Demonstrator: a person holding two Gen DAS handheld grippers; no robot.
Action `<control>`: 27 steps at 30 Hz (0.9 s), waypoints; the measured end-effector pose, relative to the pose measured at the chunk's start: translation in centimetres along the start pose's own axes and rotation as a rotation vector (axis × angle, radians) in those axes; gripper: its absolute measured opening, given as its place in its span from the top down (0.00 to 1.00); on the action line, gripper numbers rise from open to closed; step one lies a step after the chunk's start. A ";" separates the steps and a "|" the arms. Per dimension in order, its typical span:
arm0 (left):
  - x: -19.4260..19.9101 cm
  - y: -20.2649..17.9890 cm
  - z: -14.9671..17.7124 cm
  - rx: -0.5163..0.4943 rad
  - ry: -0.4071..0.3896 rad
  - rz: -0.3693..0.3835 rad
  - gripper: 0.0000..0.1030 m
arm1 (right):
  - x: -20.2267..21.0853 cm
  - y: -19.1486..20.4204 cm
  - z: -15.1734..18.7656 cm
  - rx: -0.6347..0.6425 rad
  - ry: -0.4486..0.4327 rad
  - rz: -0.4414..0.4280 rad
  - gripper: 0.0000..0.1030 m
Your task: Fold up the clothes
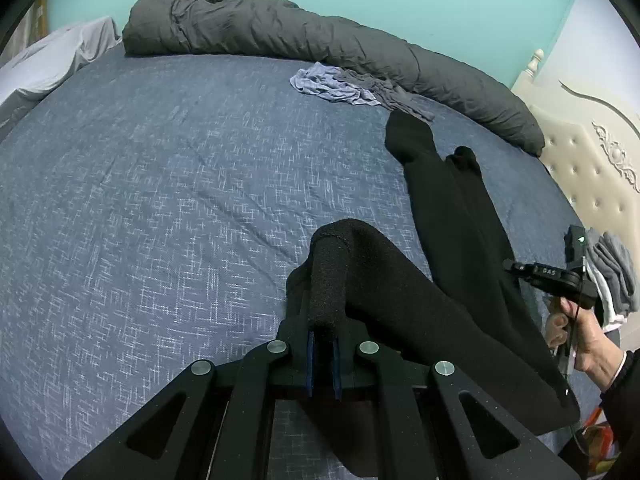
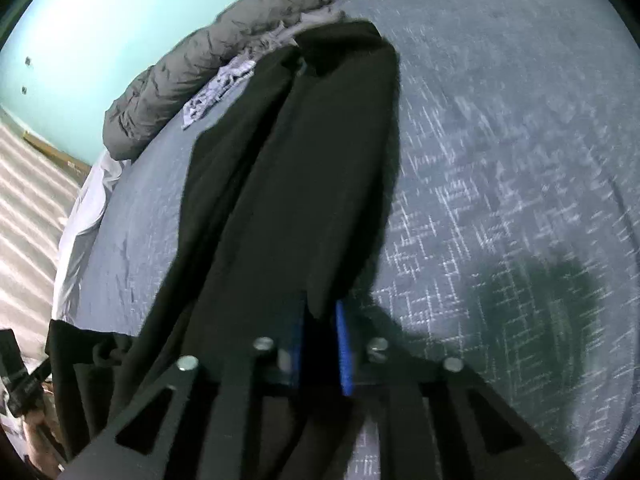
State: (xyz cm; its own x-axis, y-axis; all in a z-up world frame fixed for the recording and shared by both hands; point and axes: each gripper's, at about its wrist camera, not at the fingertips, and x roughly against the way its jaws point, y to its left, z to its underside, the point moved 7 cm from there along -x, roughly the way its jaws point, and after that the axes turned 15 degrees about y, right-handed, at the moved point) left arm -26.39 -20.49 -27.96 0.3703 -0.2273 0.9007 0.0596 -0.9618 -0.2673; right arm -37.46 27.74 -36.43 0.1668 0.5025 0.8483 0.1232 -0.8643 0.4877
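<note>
Black garment [image 1: 460,216] stretched over blue bedsheet [image 1: 160,200]; one end clamped in left gripper [image 1: 324,356], another pinched between right gripper [image 2: 320,344] pads.

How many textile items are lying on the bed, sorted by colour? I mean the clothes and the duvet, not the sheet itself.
Black: 1, the black garment
Light blue-grey: 1, the crumpled garment
Dark grey: 1, the rolled duvet
Total: 3

A stack of grey and white folded clothes shows at the right edge; whether it lies on the bed I cannot tell, so it is not counted.
</note>
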 end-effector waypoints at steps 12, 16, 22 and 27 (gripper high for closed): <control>8.1 -1.5 -0.5 0.016 -0.096 -0.015 0.95 | 18.9 0.3 1.8 0.093 -0.265 0.047 0.92; 12.3 -2.1 -0.9 0.014 -0.146 -0.030 0.95 | 25.0 -0.2 3.9 0.104 -0.314 0.099 0.92; 19.6 -2.1 -2.5 0.021 -0.236 -0.055 0.95 | 31.2 0.1 6.6 0.108 -0.371 0.090 0.92; 24.8 -1.5 -4.6 0.032 -0.281 -0.088 0.95 | 34.7 1.2 8.8 0.126 -0.378 0.049 0.92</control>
State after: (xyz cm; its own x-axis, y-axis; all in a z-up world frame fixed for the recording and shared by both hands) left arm -21.60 -25.41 -3.63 0.6041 -0.0883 0.7920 0.1304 -0.9695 -0.2075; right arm -22.93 44.39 -8.22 0.5205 0.4539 0.7233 0.2214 -0.8898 0.3991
